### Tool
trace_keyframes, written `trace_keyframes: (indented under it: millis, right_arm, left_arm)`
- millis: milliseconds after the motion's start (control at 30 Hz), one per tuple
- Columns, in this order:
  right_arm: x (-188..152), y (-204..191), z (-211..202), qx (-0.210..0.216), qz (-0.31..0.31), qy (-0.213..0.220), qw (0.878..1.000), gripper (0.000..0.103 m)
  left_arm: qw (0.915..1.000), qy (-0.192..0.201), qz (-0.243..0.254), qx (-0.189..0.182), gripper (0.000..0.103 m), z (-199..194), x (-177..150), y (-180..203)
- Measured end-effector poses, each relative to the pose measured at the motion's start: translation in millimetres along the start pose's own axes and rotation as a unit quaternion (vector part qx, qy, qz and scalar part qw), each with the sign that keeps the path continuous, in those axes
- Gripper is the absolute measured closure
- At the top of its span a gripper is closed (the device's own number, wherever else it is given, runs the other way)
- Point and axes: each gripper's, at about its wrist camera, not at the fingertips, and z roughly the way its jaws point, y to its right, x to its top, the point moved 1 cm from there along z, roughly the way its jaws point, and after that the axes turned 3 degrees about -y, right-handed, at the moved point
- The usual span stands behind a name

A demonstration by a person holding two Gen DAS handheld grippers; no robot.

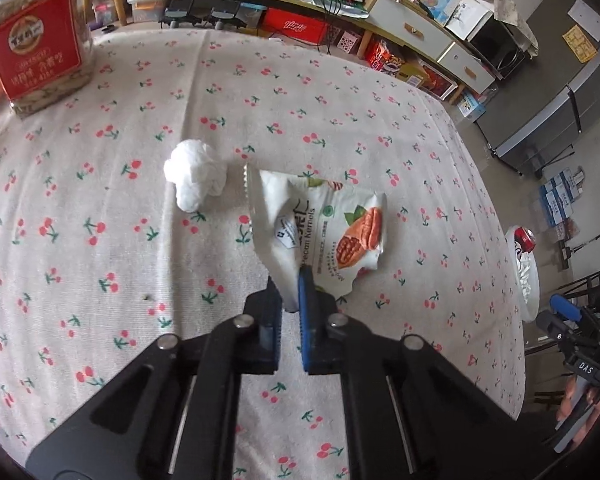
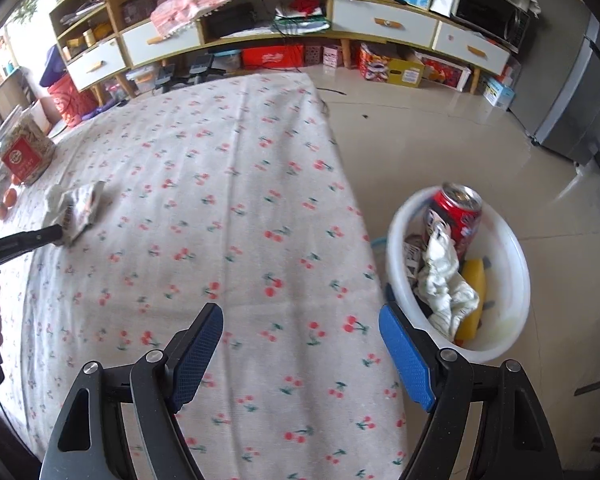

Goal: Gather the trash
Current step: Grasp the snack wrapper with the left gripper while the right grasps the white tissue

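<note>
My left gripper (image 1: 290,292) is shut on the near edge of an empty white pecan kernel snack bag (image 1: 324,232), held just above the cherry-print tablecloth (image 1: 100,200). A crumpled white tissue (image 1: 196,178) lies on the cloth just left of the bag. In the right wrist view the left gripper (image 2: 62,232) with the bag (image 2: 82,206) shows at the far left. My right gripper (image 2: 300,344) is open and empty over the table's right edge. A white trash basin (image 2: 512,280) on the floor holds a red can (image 2: 454,216), crumpled paper and a yellow item.
A jar with a red label (image 1: 40,36) stands at the table's back left, with orange fruit beside it. The basin also shows in the left wrist view (image 1: 526,276), beyond the table's right edge. Cabinets, boxes and a fridge line the room.
</note>
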Motion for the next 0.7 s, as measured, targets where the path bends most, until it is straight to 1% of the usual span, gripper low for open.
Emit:
trace_keyframes:
  millis: [67, 167, 233, 300, 367, 500, 633, 700]
  right_arm:
    - [3, -13, -6, 0.002, -0.009, 0.006, 1.0, 0.021]
    - [7, -34, -9, 0.021, -0.02, 0.011, 1.0, 0.021]
    - [11, -51, -8, 0.038, -0.024, 0.01, 0.999, 0.021]
    - [17, -64, -7, 0.046, -0.025, 0.012, 0.999, 0.021]
    - [23, -81, -5, 0.058, -0.024, 0.014, 0.998, 0.021]
    - [40, -131, 6, 0.083, -0.036, 0.011, 0.996, 0.021]
    - [55, -186, 25, 0.094, -0.059, 0.018, 0.994, 0.021]
    - [62, -217, 40, 0.108, -0.068, 0.017, 0.992, 0.021]
  left_arm:
    - [1.0, 0.008, 0.002, 0.002, 0.095, -15, 0, -3]
    - [0.9997, 0.021, -0.001, 0.011, 0.095, -35, -2, -12]
    - [0.9993, 0.029, -0.008, 0.02, 0.095, -52, -6, -22]
    - [0.9985, 0.041, -0.013, 0.034, 0.095, -69, -10, -34]
    - [0.997, 0.059, -0.018, 0.046, 0.095, -84, -14, -46]
    - [0.9911, 0.107, -0.024, 0.077, 0.095, -117, -22, -73]
    - [0.9868, 0.119, -0.033, 0.105, 0.095, -134, -30, -93]
    - [0.986, 0.119, -0.034, 0.111, 0.095, -139, -33, -101]
